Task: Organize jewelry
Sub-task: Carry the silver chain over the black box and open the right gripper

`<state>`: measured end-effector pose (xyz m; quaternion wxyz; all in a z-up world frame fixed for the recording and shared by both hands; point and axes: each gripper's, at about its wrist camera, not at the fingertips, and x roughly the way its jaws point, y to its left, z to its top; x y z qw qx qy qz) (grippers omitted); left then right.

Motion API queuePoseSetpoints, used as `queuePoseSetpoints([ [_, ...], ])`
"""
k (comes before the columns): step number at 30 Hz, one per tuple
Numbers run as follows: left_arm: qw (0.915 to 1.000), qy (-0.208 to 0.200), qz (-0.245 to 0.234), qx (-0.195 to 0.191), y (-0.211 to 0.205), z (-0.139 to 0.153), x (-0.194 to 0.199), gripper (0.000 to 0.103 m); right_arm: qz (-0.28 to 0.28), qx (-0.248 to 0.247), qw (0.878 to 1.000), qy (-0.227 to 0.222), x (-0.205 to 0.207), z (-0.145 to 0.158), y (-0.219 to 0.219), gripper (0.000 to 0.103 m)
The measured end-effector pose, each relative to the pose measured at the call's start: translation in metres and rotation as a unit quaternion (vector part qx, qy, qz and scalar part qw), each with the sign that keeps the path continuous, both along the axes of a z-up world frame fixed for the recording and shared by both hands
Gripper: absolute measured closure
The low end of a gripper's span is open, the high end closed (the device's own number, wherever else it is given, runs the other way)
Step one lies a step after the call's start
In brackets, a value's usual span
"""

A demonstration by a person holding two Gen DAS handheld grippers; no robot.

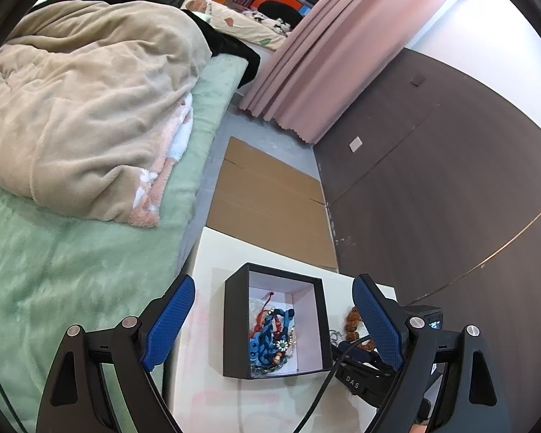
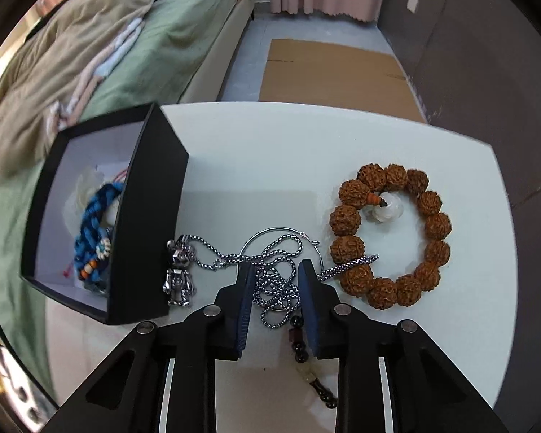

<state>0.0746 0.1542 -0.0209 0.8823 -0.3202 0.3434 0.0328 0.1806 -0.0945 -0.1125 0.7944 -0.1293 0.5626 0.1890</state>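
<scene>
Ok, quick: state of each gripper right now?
Left gripper: open, holding nothing, above the black box.
Right gripper: open, jaws astride the silver chain, not yet gripping.

one box [image 2: 151, 216], one brown bead bracelet [image 2: 393, 238], one silver chain [image 2: 277, 274], one hoop earring [image 2: 270, 234].

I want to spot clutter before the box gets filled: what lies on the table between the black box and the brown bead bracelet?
In the right wrist view, a silver chain with a bear pendant and a wire hoop.

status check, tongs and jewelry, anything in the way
Left tongs open, empty. Right tongs straddling silver metal chain necklace, not clamped. Brown knobbly bead bracelet alongside.
</scene>
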Motion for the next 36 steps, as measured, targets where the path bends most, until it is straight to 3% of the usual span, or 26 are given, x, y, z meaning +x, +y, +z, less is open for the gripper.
queuePoseSetpoints([
  [3, 1.0, 0.0, -0.001, 0.001, 0.0, 0.0, -0.003, 0.014, -0.001, 0.004, 1.0, -0.004, 0.001, 0.003, -0.004, 0.086],
  [8, 1.0, 0.003, -0.005, 0.007, 0.0, 0.0, -0.007, 0.014, -0.013, 0.044, 0.999, 0.008, 0.004, 0.01, -0.016, 0.088],
  [11, 1.0, -0.002, -0.006, 0.005, 0.001, 0.002, -0.01, 0.014, -0.024, 0.076, 0.997, -0.008, 0.003, 0.031, -0.024, 0.088],
  [19, 0.9999, -0.012, 0.0, -0.01, 0.01, 0.006, -0.018, 0.014, -0.032, 0.131, 0.989, -0.062, -0.004, 0.102, -0.025, 0.089],
  [25, 0.9993, -0.02, 0.008, -0.029, 0.018, 0.008, -0.023, 0.014, -0.014, 0.149, 0.98, -0.132, -0.018, 0.182, -0.01, 0.089],
  [26, 0.9993, -0.021, 0.008, -0.031, 0.018, 0.008, -0.023, 0.014, -0.012, 0.15, 0.979, -0.14, -0.02, 0.193, -0.008, 0.102],
  [32, 0.9988, -0.025, 0.009, -0.04, 0.021, 0.009, -0.024, 0.014, 0.003, 0.156, 0.966, -0.208, -0.036, 0.264, 0.006, 0.102],
  [36, 0.9985, -0.027, 0.011, -0.047, 0.023, 0.009, -0.026, 0.014, 0.012, 0.144, 0.965, -0.219, -0.042, 0.279, 0.016, 0.102],
])
